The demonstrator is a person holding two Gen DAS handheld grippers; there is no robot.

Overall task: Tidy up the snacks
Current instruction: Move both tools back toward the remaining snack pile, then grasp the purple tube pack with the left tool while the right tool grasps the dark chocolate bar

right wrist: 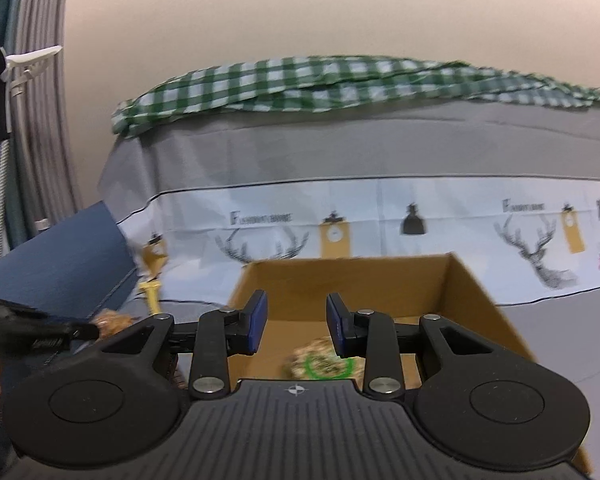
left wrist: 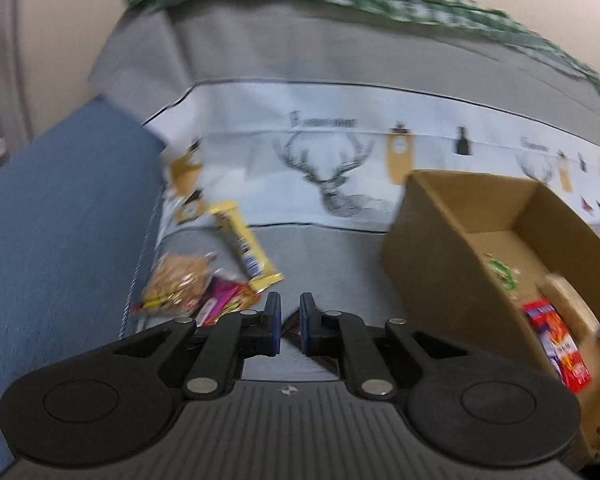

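The cardboard box [left wrist: 452, 236] stands open-topped on the grey cloth of the desk [left wrist: 332, 264], to the right of a loose heap of snacks, so it reads as the collecting bin for the task; it already holds a red-and-blue packet [left wrist: 556, 348] lying against its inner right wall, and in the right wrist view a round oat-coloured snack with a green ring label [right wrist: 324, 362] rests on its floor.

The pile not yet sorted sits at the left edge of the cloth, beside a blue cushion [left wrist: 60, 216]: a yellow wrapped bar [left wrist: 246, 246] lying at a slant, a clear bag of brown biscuits [left wrist: 178, 280] just below it, and a pink-and-yellow packet [left wrist: 228, 300] touching both; they overlap, so each will probably have to be lifted singly.

The left hand-held gripper [left wrist: 290, 322] points down at the cloth between pile and box, its blue pads drawn almost together with only a narrow slit between them and nothing held; the picture is smeared, so finer detail is uncertain; it would have to spread its pads before taking a packet.

The right hand-held gripper [right wrist: 296, 326] hangs over the box's open top, pads partly apart and empty, the round snack lying loose below them; that position suits a release into the box.

A green checked cloth [right wrist: 340, 84] is bunched along the far edge, clear of the work.
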